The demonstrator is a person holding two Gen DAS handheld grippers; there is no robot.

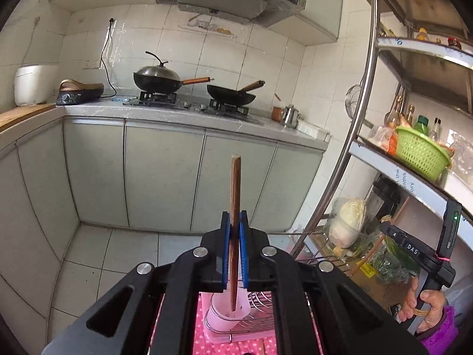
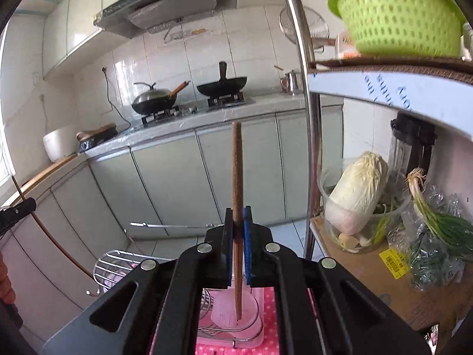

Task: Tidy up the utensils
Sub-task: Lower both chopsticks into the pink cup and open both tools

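Note:
My left gripper point(image 1: 235, 222) is shut on a brown wooden chopstick point(image 1: 235, 186) held upright, its lower tip over a pale pink utensil cup point(image 1: 226, 315) in a wire dish rack point(image 1: 254, 319). My right gripper point(image 2: 238, 220) is shut on a second wooden chopstick point(image 2: 237, 165), also upright, its lower tip over the same pink cup point(image 2: 233, 310) beside the wire rack point(image 2: 115, 266). The right gripper's handle and the hand holding it show at the right edge of the left wrist view point(image 1: 428, 254).
The rack stands on a pink dotted cloth point(image 1: 236, 347). Grey-green cabinets point(image 1: 165, 171) and a counter with two woks point(image 1: 156, 80) lie ahead. A metal shelf unit point(image 1: 360, 112) at right holds a green basket point(image 1: 419, 153), a cabbage point(image 2: 357, 195) and green onions point(image 2: 437, 230).

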